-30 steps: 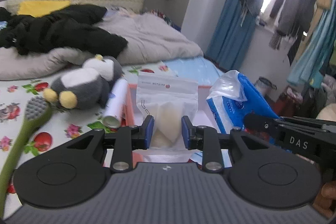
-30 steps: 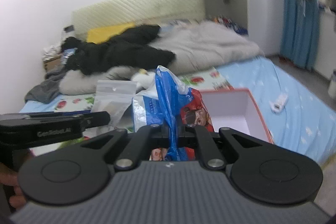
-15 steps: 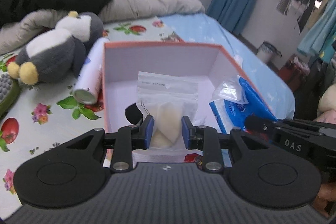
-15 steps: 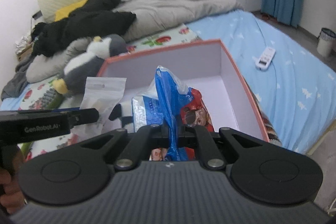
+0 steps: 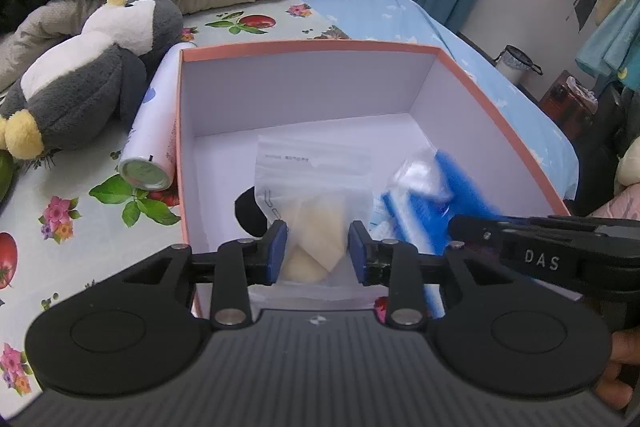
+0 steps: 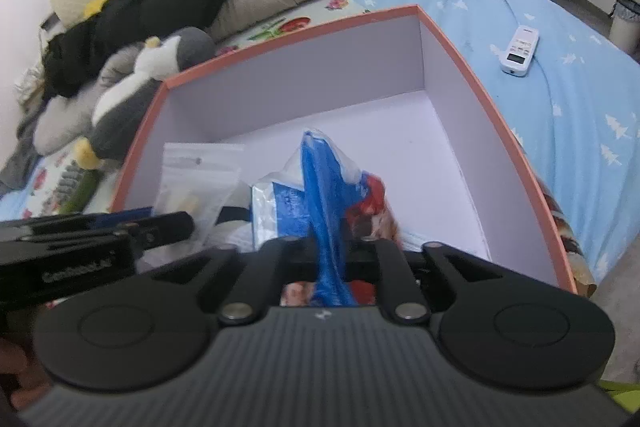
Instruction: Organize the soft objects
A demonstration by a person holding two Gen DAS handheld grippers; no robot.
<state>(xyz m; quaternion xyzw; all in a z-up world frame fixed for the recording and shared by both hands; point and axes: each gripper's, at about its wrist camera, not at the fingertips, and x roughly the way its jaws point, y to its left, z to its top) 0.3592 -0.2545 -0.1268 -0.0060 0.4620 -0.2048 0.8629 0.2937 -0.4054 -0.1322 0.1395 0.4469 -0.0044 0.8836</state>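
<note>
My left gripper (image 5: 318,253) is shut on a clear zip bag of cream pads (image 5: 314,203) and holds it inside the open pink-rimmed white box (image 5: 304,47). My right gripper (image 6: 329,247) is shut on a blue and white plastic pack (image 6: 320,183) and holds it inside the same box (image 6: 496,119), to the right of the zip bag (image 6: 196,175). The blue pack shows blurred in the left wrist view (image 5: 424,195). A small black object (image 5: 250,213) lies on the box floor behind the left finger.
A grey and white penguin plush (image 5: 92,67) and a white spray can (image 5: 154,131) lie left of the box on the flowered sheet. A white remote (image 6: 519,50) lies on the blue sheet to the right. Black clothing (image 6: 140,11) and a grey duvet lie behind.
Both grippers have moved forward and down with their bags, from above the bed into the open box. Both stay shut on their loads.
</note>
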